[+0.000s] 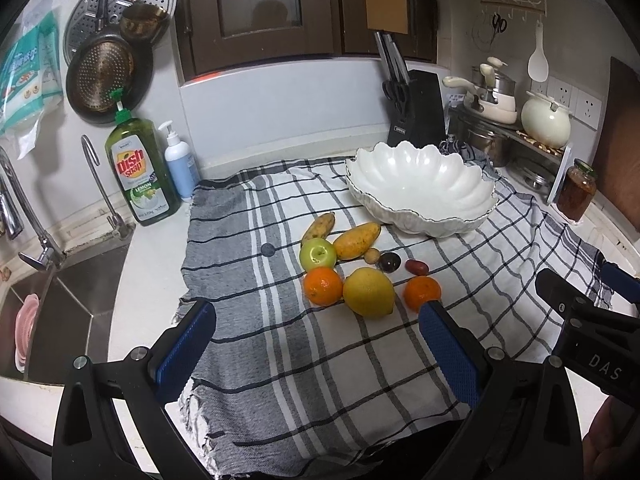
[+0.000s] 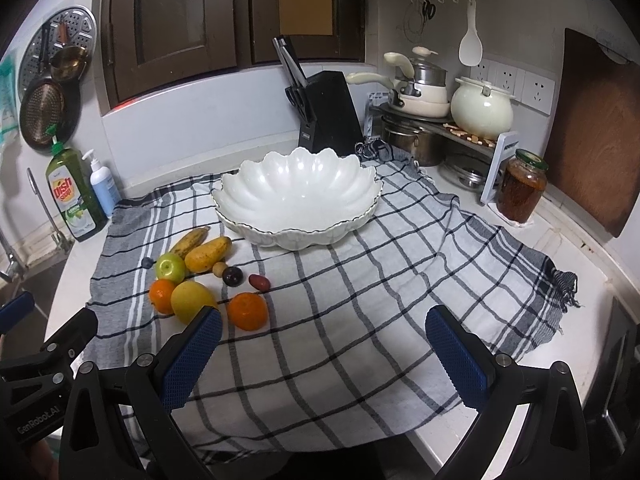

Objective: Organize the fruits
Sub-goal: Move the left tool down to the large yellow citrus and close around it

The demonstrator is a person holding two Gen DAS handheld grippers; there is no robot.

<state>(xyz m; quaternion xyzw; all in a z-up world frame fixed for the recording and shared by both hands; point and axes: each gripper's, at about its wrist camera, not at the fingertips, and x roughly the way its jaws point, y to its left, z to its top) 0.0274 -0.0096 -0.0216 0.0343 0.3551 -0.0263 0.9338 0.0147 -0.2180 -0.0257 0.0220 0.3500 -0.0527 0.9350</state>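
Both tongs, left (image 1: 316,344) and right (image 2: 324,356), gape empty. Risk: nudging the lemon (image 1: 369,291) rolls the touching orange (image 1: 323,285); bowl (image 1: 420,188) edge may get clipped.

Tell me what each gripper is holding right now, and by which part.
Nothing is held. The left gripper and the right gripper both stand open above the checked cloth, short of the fruits; the white bowl is empty.
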